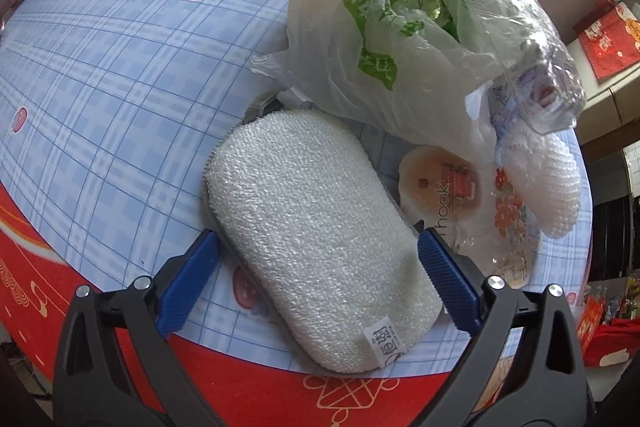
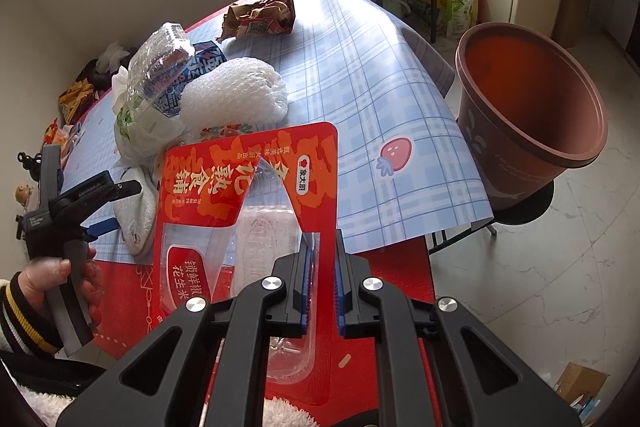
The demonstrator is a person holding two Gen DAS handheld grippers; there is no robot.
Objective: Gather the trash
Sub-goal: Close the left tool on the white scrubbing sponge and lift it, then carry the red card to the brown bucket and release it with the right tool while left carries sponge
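A round tabletop (image 1: 100, 67) under a blue plaid cloth with small strawberries, red at its rim, stands in a room with a pale marble-look floor. On it, a white sponge (image 1: 320, 239) with a nubbly woven face and rounded ends lies at the near edge, a small label at its end. The left tongs (image 1: 318, 277) stand spread wide with the sponge between the blue ribbed pads (image 1: 188, 283), which do not press on it. Just behind the sponge sits a crumpled, thin white plastic bag (image 1: 380, 39) with green print, stuffed with clear wrap. To the right of the sponge lies a flat clear packet (image 1: 460, 195) with a round cream card inside, and beyond that a white foam net sleeve (image 1: 552, 183), soft and ribbed. The right tongs (image 2: 322, 291) are clenched on the lower edge of a glossy red snack pouch (image 2: 248, 187) with a clear window; a see-through plastic tray (image 2: 272, 239) shows inside it. The pouch hangs over the tabletop's edge just right of the sponge. Far behind the sponge lies a crumpled brown wrapper (image 2: 260, 17). Off the tabletop, well right of the sponge, a brown plastic bucket (image 2: 532, 115) stands on a dark stool, its inside bare as far as shows.
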